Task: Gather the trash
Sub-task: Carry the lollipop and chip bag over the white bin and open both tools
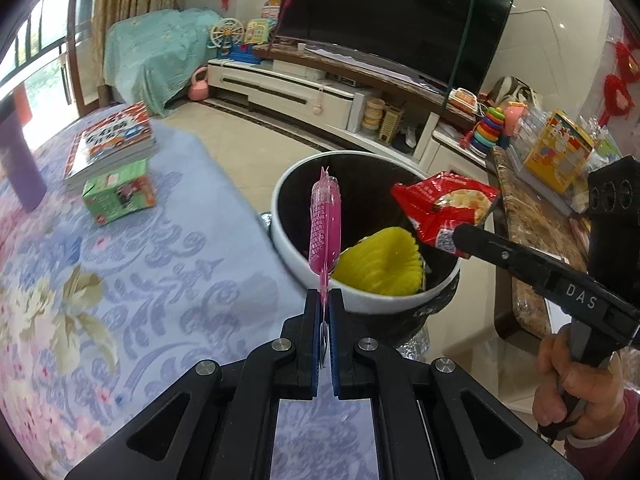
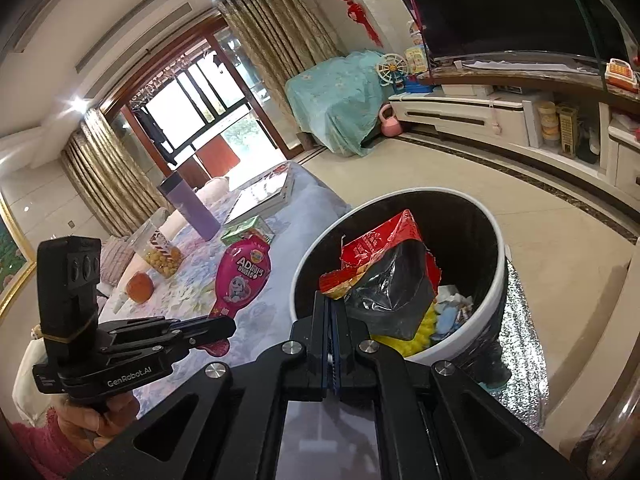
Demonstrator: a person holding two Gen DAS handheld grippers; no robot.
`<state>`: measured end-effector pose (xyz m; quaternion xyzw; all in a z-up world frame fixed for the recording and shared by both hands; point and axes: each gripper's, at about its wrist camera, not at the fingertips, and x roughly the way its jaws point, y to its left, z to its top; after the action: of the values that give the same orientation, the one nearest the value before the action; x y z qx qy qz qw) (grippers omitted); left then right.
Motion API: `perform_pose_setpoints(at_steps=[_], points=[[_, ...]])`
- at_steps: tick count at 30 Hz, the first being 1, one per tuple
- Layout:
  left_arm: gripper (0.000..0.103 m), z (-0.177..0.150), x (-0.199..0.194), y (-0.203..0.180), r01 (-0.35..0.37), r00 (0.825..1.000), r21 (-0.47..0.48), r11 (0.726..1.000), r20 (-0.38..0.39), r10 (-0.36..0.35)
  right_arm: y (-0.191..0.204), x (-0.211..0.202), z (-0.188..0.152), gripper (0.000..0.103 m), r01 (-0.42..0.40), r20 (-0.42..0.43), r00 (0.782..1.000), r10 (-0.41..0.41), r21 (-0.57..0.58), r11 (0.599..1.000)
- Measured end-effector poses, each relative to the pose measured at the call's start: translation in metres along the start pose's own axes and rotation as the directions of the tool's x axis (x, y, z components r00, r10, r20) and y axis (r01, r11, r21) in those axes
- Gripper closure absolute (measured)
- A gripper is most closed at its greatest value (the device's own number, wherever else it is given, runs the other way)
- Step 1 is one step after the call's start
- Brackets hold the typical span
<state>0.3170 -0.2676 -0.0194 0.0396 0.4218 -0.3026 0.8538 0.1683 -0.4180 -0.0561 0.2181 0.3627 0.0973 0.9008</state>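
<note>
Two wrappers reach the bin

We carry both pieces to the trash bin [image 1: 280, 216], centre frame. Our left gripper [image 1: 326, 300] is pressed together on the flat bottom seal of a pink pouch [image 1: 325, 228], which stands upright at the near rim. Our right gripper [image 2: 331, 304] pinches a torn corner of a red snack bag [image 2: 384, 256] over the opening. Both look light, limp and crinkly, so edges suit best.

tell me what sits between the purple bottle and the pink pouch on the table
A green carton lies between the purple bottle and the pink pouch held by the left gripper, seen in the right wrist view.
</note>
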Motion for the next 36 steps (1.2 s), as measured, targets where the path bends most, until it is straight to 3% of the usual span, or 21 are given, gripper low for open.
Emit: perform_pose_setpoints(at_steps=[19,36], points=[[0.101,0.037,0.049,-0.012,-0.008,0.999,0.026,1.0,-0.045,0.01,-0.026,0.015,0.02,0.102,0.019,-0.032,0.999,-0.019,0.012,1.0],[0.1,0.047,0.071,-0.014,-0.004,0.996,0.009,1.0,-0.085,0.004,-0.038,0.03,0.026,0.099,0.021,-0.078,0.997,-0.018,0.038,0.999]])
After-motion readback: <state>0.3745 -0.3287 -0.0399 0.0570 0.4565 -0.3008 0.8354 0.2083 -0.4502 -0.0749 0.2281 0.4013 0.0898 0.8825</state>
